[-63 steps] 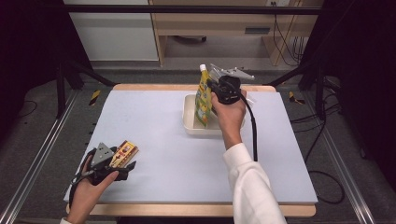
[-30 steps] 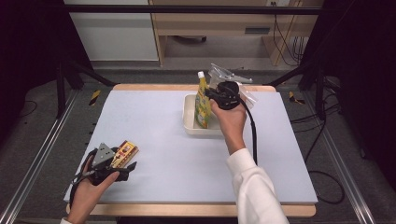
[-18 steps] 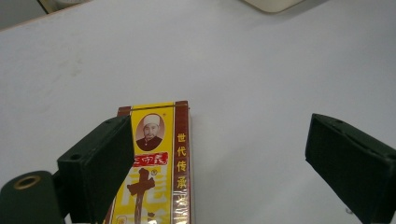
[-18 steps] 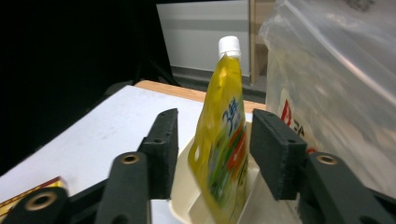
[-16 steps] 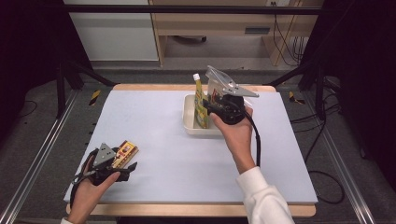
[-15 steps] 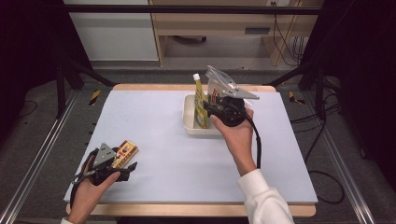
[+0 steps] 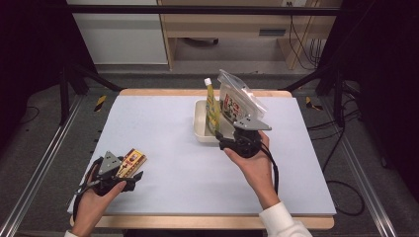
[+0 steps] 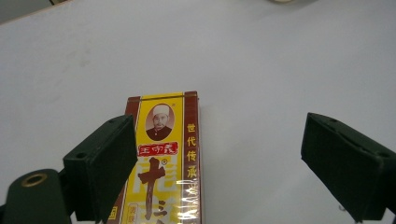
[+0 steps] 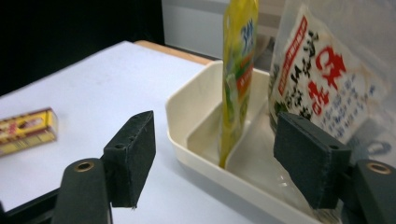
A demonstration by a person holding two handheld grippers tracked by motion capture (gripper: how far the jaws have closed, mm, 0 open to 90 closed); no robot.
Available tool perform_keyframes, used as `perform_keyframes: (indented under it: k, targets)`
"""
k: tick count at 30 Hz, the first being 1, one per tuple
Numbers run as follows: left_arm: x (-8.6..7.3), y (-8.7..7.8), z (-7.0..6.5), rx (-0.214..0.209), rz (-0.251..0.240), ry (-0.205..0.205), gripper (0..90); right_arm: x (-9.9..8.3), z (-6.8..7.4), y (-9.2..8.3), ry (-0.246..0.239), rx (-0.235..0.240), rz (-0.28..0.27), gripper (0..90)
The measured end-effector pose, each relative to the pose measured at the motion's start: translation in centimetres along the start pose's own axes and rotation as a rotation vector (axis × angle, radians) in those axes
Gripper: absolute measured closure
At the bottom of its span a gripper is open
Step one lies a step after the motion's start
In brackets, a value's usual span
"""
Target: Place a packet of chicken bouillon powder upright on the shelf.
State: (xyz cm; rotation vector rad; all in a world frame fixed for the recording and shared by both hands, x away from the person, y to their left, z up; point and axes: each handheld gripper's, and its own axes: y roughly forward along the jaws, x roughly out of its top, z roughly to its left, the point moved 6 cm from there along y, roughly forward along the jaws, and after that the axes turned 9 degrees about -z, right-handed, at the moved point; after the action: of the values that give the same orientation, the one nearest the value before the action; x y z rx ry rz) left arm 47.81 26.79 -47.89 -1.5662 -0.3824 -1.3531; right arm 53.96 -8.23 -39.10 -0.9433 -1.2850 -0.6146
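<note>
Right gripper (image 7: 228,140) has just let go: its jaws have been opening over the last second and now stand well apart with nothing between them, sitting just off the near rim of the cream tray (image 7: 199,129). A second ago it was still up at the tray, closed on the yellow squeeze pouch (image 7: 212,104); now the hand has pulled back toward the person and dropped a little. The pouch stands upright in the tray on its own, right beside the clear printed snack bag (image 7: 239,101) that leans against the far side. In the right gripper view the pouch (image 9: 238,70) sits in the left compartment by the divider, and the bag (image 9: 327,74) in the right one.

So I'd call that placement done; the pouch looks stable enough, though it's tall and thin and might tip.

Left gripper (image 7: 129,171) hasn't budged. Its jaws are spread either side of the brown-and-yellow spice box (image 8: 161,158) lying flat on the white table (image 7: 163,128) near the front left corner, pads not pressing it. My guess is that box goes next.
</note>
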Motion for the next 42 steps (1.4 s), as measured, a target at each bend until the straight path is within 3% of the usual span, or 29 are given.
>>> perform_keyframes:
  k: [14, 17, 25, 28, 31, 37, 42]
  targets:
    - [-0.3, 0.1, -0.1, -0.001, 0.021, -0.004, 10.4, -4.2, -0.2, -0.9, -0.035, -0.001, 0.082, 20.7]
    - [-0.4, 0.0, -0.2, 0.0, 0.025, -0.006, 10.4, -5.0, -0.3, -0.9, -0.071, -0.01, 0.097, 20.9]
    - [-0.3, -0.6, -0.1, 0.031, 0.047, -0.003, 10.0, -7.0, -0.1, -0.7, -0.054, 0.003, 0.131, 19.6]
    - [0.1, -1.1, -0.1, 0.055, 0.057, 0.033, 10.7, -7.5, 0.2, -0.6, -0.05, 0.016, 0.15, 17.9]
    - [0.2, -1.3, -0.3, 0.041, 0.065, 0.038, 12.5, -7.8, 0.3, -0.8, -0.051, 0.019, 0.155, 17.0]
    - [0.1, -1.0, -1.5, 0.019, 0.111, 0.048, 11.1, -8.7, 0.5, -1.3, -0.096, 0.028, 0.187, 13.1]
    - [0.4, -1.2, -1.6, 0.003, 0.147, 0.047, 10.5, -8.8, 0.5, -1.8, -0.108, 0.032, 0.192, 13.6]
